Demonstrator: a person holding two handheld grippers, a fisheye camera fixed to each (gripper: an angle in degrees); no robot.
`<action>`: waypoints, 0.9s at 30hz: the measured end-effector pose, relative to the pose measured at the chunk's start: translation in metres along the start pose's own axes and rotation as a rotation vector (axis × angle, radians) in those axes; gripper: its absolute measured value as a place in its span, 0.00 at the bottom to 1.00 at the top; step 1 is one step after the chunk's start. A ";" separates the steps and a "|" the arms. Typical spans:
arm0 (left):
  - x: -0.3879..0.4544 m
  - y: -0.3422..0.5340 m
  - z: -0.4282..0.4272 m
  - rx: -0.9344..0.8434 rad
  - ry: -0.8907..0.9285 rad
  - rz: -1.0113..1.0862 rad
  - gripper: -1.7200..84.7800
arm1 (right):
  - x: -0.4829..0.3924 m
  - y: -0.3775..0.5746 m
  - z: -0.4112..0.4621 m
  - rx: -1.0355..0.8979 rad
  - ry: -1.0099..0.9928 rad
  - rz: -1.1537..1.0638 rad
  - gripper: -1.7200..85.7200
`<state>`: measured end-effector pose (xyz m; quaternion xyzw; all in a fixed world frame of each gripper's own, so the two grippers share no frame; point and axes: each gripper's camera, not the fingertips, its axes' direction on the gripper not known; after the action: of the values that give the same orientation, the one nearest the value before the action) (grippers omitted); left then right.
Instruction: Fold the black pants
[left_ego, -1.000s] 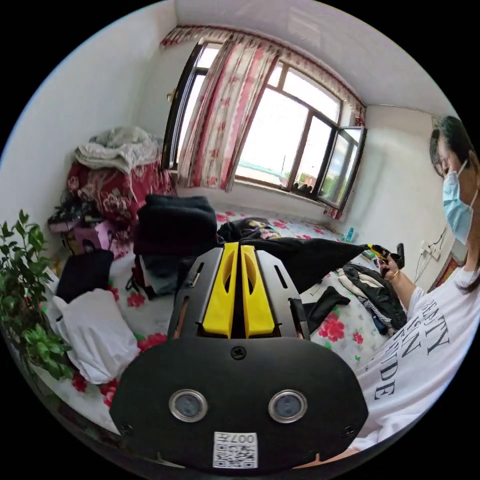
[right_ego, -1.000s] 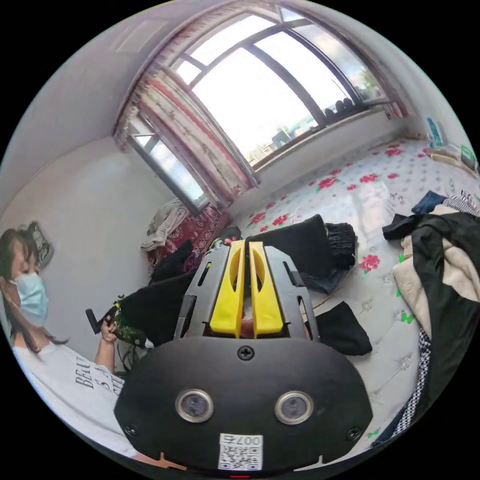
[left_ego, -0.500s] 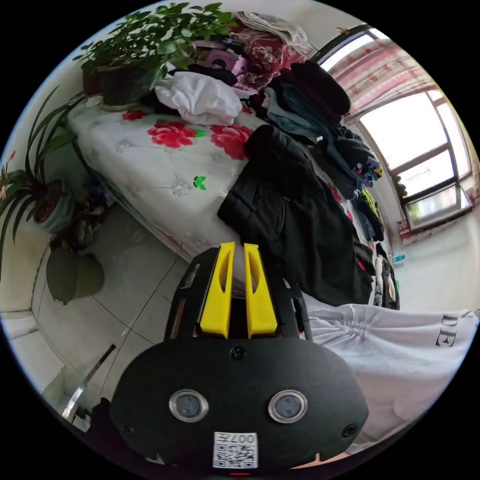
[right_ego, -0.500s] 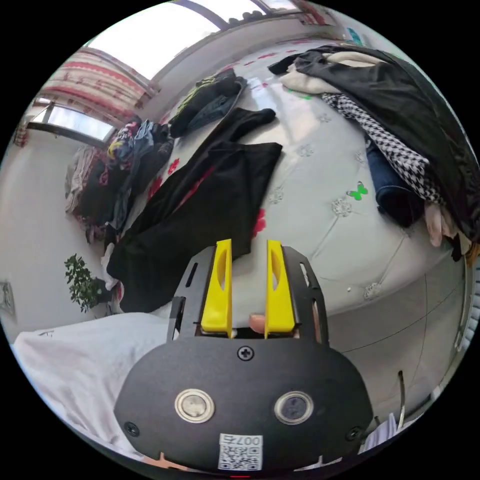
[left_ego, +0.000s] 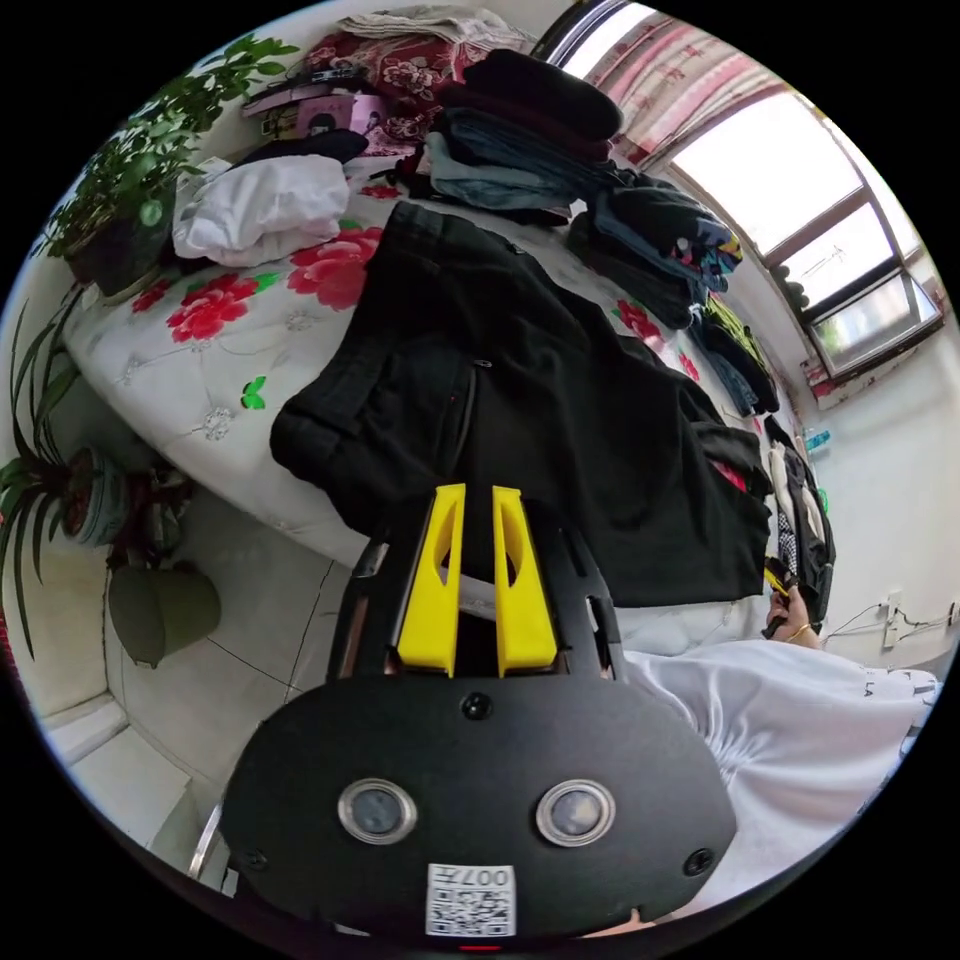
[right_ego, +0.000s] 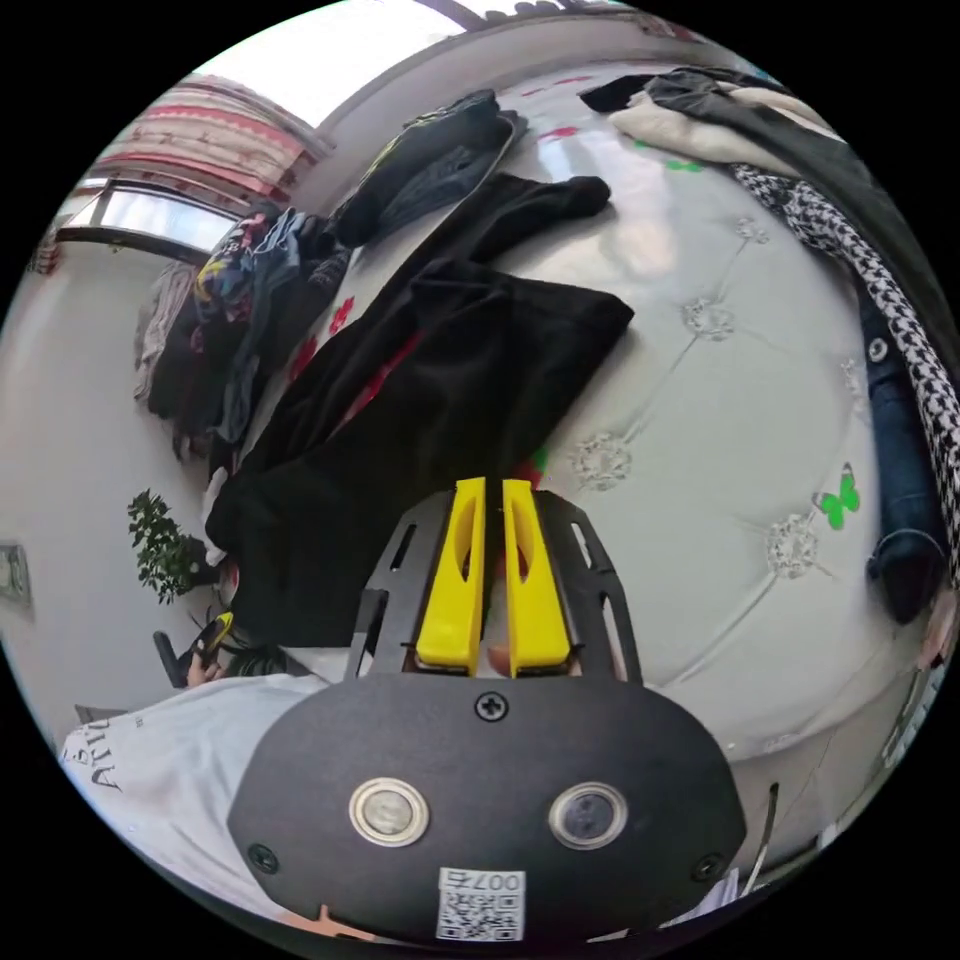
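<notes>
The black pants (left_ego: 520, 420) lie spread over the flowered bed (left_ego: 200, 370); the left gripper (left_ego: 478, 500) hovers at their near edge, its yellow fingers (left_ego: 432, 580) seemingly slightly parted

Right gripper (right_ego: 493, 490) now nearly closed.

Pants (left_ego: 560, 420) lie spread on the bed (left_ego: 200, 380); folded clothes pile (left_ego: 530, 130) behind them.
</notes>
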<state>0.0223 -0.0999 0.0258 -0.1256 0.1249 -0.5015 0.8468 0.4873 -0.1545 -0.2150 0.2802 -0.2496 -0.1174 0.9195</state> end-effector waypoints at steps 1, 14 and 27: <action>0.002 -0.001 0.002 -0.005 -0.003 0.003 0.08 | -0.004 0.003 -0.006 0.027 0.004 -0.019 0.04; 0.014 -0.059 -0.007 0.089 -0.005 0.076 0.09 | -0.003 0.036 -0.107 0.242 0.178 0.021 0.11; 0.276 -0.209 0.181 -0.176 0.169 0.749 0.17 | -0.122 -0.214 0.045 0.039 0.197 -0.005 0.17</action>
<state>0.0416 -0.4246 0.2422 -0.1017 0.2737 -0.1538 0.9440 0.3440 -0.3061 -0.3530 0.3089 -0.1598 -0.0865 0.9336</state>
